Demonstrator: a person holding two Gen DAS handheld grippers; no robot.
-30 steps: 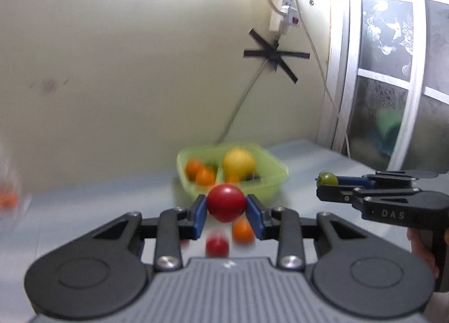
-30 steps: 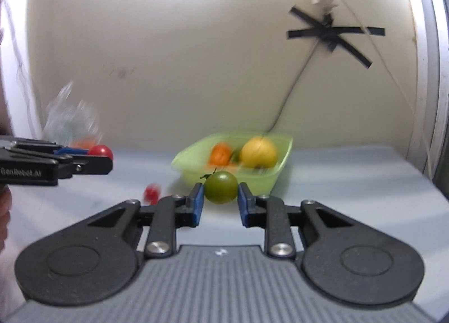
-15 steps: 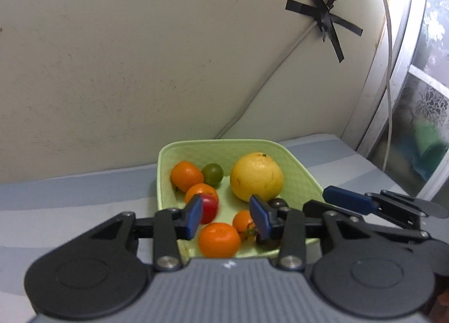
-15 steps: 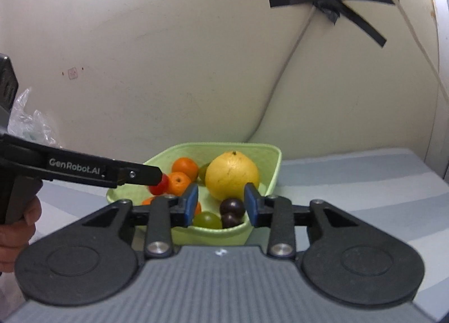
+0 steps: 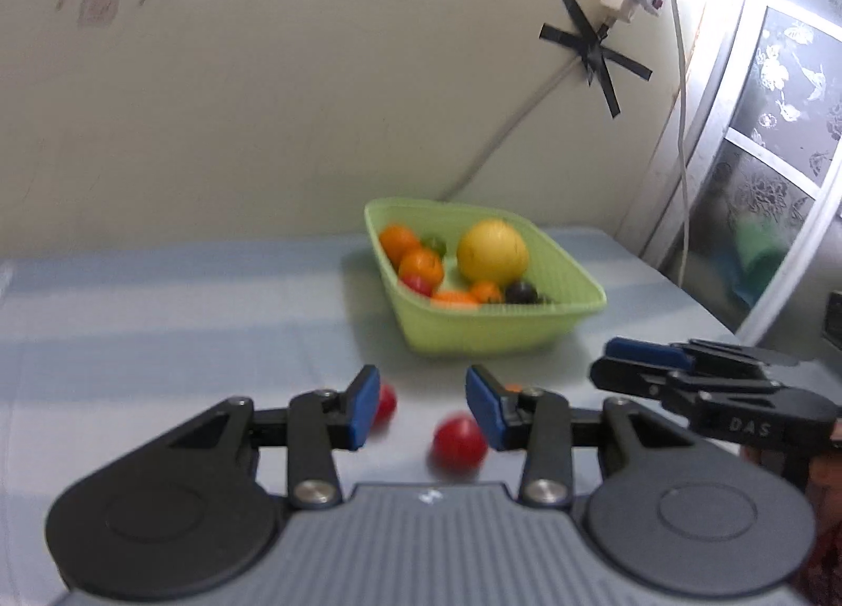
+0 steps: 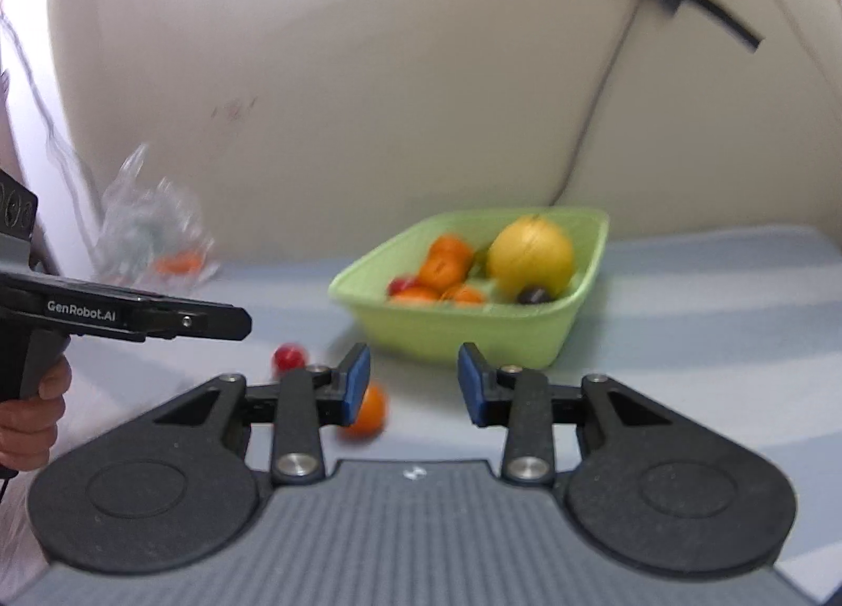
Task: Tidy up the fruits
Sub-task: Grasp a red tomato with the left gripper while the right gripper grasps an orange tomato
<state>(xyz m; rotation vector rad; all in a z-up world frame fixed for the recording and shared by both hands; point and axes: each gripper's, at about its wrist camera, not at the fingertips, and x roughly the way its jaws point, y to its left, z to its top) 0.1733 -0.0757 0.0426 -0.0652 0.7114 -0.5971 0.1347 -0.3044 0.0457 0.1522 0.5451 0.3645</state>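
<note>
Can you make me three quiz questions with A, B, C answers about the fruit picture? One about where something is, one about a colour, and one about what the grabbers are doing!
1. Where is the big yellow fruit?
A. In the green basket
B. On the table by the wall
C. Inside the plastic bag

2. What colour is the loose fruit nearest the left gripper?
A. Purple
B. Red
C. White

3. What is in the right gripper?
A. A green fruit
B. A spoon
C. Nothing

Answers:
1. A: it sits among the oranges inside the basket.
2. B: a red ball lies on the table just below the blue pads.
3. C: its jaws stand apart with only bare table between them.
</note>
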